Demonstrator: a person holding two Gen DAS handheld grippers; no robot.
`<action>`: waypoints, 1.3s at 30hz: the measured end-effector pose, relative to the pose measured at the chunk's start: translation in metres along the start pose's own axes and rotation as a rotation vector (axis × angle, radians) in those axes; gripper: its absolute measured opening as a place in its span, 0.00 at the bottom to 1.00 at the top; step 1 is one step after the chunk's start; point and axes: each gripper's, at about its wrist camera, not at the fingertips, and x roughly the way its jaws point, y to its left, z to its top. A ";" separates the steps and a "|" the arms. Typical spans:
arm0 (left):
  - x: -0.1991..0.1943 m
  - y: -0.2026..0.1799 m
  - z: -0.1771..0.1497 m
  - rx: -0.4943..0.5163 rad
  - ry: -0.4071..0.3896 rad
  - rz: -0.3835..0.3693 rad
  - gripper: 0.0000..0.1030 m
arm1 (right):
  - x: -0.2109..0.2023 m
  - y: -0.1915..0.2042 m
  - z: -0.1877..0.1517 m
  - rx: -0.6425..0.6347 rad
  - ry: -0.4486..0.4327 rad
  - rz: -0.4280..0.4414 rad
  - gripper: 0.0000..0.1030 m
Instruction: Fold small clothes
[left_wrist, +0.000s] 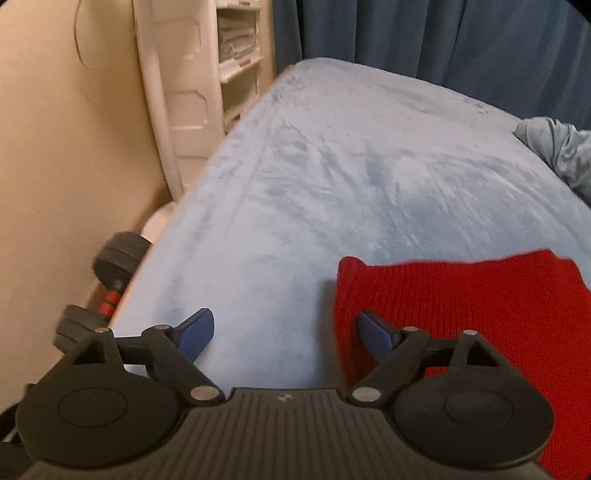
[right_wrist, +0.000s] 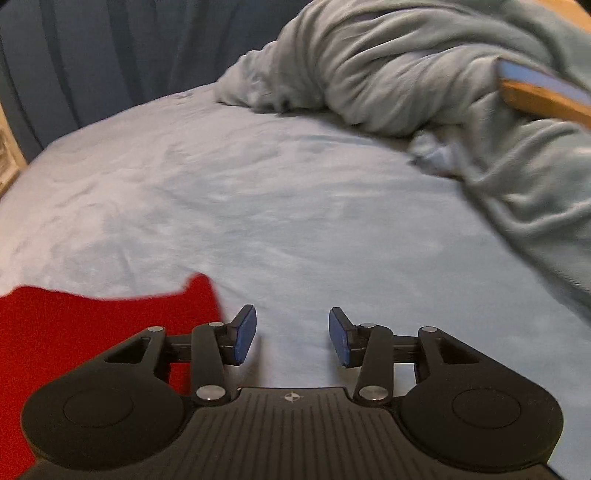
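A small red knit garment lies flat on the light blue bed cover. In the left wrist view it is at the lower right. My left gripper is open and empty over the garment's left edge; its right finger is in front of the red cloth. In the right wrist view the garment is at the lower left. My right gripper is open and empty just past the garment's right edge, above the bare cover.
A crumpled grey-blue blanket is heaped at the bed's far right. A black dumbbell lies on the floor left of the bed, by a cream wall and a white shelf unit. Dark blue curtains hang behind the bed.
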 end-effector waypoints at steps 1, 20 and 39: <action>-0.010 0.001 -0.005 0.017 -0.005 0.006 0.89 | -0.012 -0.006 -0.005 0.022 0.012 0.016 0.46; -0.137 0.004 -0.121 0.015 0.117 0.081 1.00 | -0.170 0.000 -0.114 -0.164 0.074 0.137 0.50; -0.312 -0.048 -0.205 0.095 0.049 -0.050 1.00 | -0.342 0.039 -0.178 -0.210 -0.140 0.245 0.76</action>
